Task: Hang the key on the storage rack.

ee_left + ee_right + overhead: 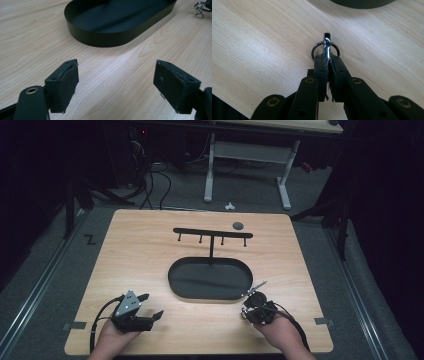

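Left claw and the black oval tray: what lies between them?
Bare wood. In the left gripper view, nothing but tabletop lies between the open left claw and the tray.

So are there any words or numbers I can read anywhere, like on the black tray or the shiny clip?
None can be read.
The black tray is plain, with no label.
The shiny metal clip held in the right gripper bears no lettering that shows.
The left gripper has bare black pads.
On the floor left of the table is a dark Z-shaped mark; whether it is a letter or just tape, I cannot tell.
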Motion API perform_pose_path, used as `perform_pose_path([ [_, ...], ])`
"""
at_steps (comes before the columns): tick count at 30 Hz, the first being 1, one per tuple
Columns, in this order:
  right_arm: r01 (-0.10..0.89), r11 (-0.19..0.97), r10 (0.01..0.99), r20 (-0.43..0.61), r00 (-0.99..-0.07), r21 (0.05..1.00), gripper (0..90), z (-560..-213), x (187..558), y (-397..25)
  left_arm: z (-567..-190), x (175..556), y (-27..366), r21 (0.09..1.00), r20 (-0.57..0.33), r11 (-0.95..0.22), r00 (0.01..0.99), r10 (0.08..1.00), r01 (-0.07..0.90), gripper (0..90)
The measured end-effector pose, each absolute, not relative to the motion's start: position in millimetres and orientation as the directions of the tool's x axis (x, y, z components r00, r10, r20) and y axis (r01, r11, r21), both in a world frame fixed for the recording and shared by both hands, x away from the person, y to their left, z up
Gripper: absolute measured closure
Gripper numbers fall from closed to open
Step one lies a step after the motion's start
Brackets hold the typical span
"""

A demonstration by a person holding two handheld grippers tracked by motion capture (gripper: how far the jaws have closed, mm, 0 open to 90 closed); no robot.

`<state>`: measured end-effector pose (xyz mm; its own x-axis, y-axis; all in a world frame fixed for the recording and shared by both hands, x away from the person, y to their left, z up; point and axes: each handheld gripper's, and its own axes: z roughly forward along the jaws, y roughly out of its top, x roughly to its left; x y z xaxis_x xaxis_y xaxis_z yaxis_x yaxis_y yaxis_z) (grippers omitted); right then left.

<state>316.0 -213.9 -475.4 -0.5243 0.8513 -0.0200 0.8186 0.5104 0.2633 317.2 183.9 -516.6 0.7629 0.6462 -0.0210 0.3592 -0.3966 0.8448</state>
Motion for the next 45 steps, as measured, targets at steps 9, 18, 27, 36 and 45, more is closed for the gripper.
perform_pose_path([
  [9,0.820,0.471,0.870,-0.017,-0.493,0.325,85.0,-454.5,316.2,-223.1,-516.7,317.0,183.6,0.846,-0.021,-0.396,0.763,0.646,0.358,20.7],
  [18,0.814,0.441,0.885,-0.030,-0.466,0.379,85.0,-437.3,317.1,-232.0,-516.8,317.2,183.7,0.845,-0.022,-0.395,0.763,0.646,0.359,20.7],
  [27,0.799,0.420,0.893,-0.038,-0.449,0.431,84.9,-417.9,320.9,-237.4,-516.8,317.1,183.7,0.845,-0.022,-0.396,0.764,0.645,0.359,20.7],
  [36,0.798,0.424,0.893,-0.050,-0.448,0.428,84.9,-405.7,324.1,-236.3,-516.6,317.0,183.9,0.845,-0.022,-0.397,0.764,0.645,0.359,20.7],
  [45,0.818,0.419,0.897,-0.039,-0.440,0.393,84.8,-388.6,338.1,-238.0,-516.5,317.1,184.1,0.846,-0.023,-0.394,0.764,0.645,0.359,20.7],
])
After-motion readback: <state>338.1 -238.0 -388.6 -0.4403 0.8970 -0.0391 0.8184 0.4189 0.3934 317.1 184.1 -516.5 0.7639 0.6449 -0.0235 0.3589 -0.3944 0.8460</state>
